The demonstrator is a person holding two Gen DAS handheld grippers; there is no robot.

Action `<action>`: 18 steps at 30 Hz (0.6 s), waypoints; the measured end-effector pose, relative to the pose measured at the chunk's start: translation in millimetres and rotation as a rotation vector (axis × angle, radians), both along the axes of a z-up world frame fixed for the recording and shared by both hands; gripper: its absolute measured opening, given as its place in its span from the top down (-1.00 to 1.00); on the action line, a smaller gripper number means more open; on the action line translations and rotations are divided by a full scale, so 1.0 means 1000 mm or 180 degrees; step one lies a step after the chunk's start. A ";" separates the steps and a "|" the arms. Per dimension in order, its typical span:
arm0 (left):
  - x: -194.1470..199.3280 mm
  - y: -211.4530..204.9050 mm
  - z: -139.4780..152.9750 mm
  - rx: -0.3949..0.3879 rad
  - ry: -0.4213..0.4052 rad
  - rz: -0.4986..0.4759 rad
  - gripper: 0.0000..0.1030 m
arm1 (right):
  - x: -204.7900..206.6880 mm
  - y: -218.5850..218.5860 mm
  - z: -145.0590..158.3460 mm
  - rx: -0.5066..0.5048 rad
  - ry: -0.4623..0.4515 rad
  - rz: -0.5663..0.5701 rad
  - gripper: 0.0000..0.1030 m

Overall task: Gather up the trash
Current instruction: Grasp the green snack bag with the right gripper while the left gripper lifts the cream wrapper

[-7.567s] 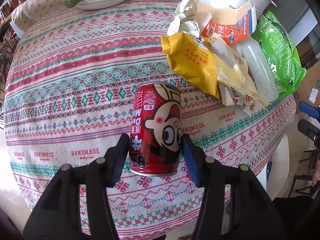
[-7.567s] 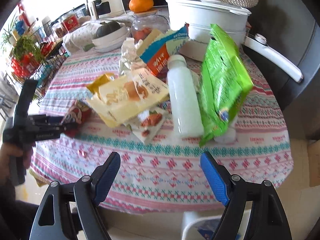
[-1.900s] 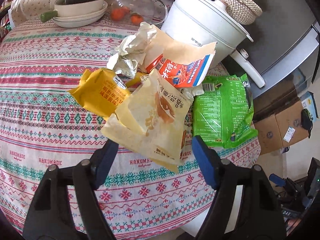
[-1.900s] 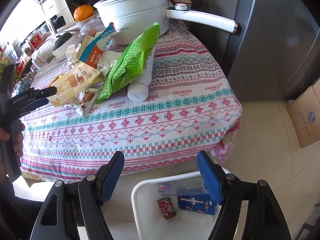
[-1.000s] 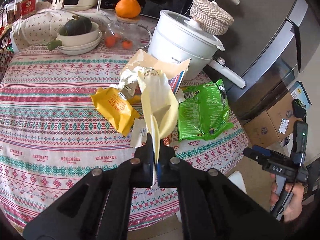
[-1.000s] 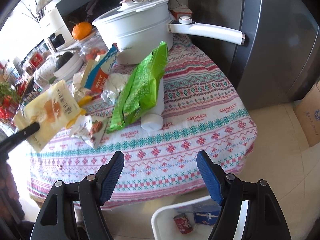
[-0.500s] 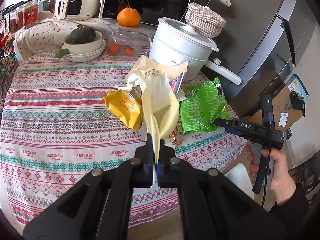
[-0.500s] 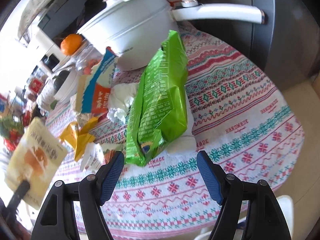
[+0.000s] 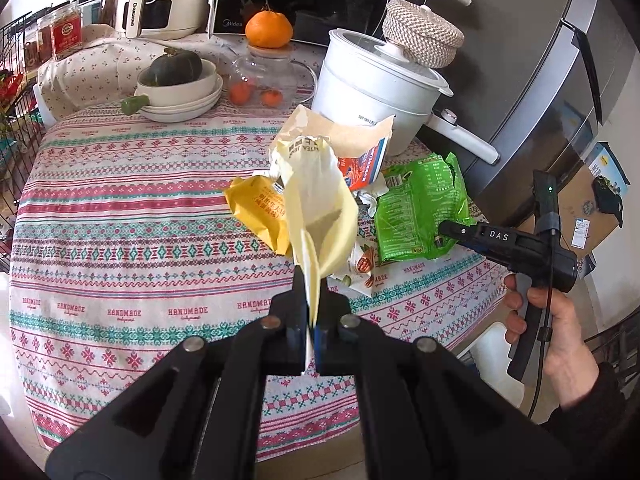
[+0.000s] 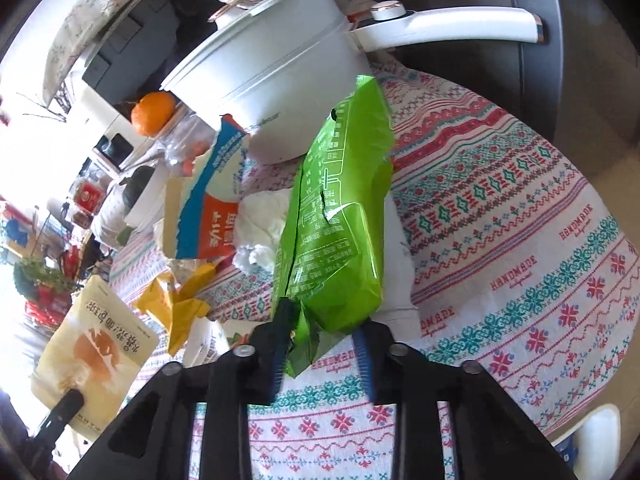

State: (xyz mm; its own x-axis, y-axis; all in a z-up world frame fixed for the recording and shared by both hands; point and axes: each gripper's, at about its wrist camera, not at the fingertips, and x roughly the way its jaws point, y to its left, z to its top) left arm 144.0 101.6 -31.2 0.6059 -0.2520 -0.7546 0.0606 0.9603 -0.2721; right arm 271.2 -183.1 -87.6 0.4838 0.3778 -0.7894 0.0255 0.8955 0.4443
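Observation:
My left gripper (image 9: 311, 312) is shut on a pale yellow snack bag (image 9: 316, 204) and holds it above the patterned tablecloth (image 9: 120, 208); the bag also shows in the right wrist view (image 10: 92, 352). My right gripper (image 10: 322, 346) is part closed around the near end of a green snack bag (image 10: 336, 220), its jaws on either side of it. In the left wrist view the right gripper (image 9: 444, 230) touches the green bag (image 9: 416, 208). A white bottle (image 10: 400, 276) lies under the green bag. A yellow wrapper (image 9: 258, 204), a torn red-blue carton (image 9: 362, 160) and crumpled tissue (image 10: 260, 232) lie nearby.
A white cooking pot (image 9: 376, 92) with a long handle (image 10: 448, 24) stands at the table's back. Bowls with a squash (image 9: 176, 84), a glass jar (image 9: 260, 84) and an orange (image 9: 268, 28) stand behind. A white bin's rim (image 10: 596, 432) shows beside the table. A grey fridge (image 9: 540, 60) is on the right.
My right gripper has moved in onto the green bag and its jaws have narrowed around the bag's near end. My left gripper still holds the yellow bag lifted.

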 end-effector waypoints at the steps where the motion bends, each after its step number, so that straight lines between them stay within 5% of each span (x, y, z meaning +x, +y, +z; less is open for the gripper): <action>1: -0.001 0.000 0.001 0.0002 -0.0011 0.0002 0.95 | -0.001 0.002 0.003 -0.0003 -0.0030 0.0031 0.69; 18: -0.020 -0.009 0.026 -0.0094 -0.0263 -0.0139 0.95 | -0.064 -0.011 0.081 0.0019 -0.0522 0.0292 0.74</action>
State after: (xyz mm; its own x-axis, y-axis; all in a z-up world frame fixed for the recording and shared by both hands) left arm 124.2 92.2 -4.8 0.6537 -0.3010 -0.6943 0.1257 0.9479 -0.2926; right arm 207.3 -194.2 -7.0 0.5691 0.4307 -0.7005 -0.1294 0.8881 0.4410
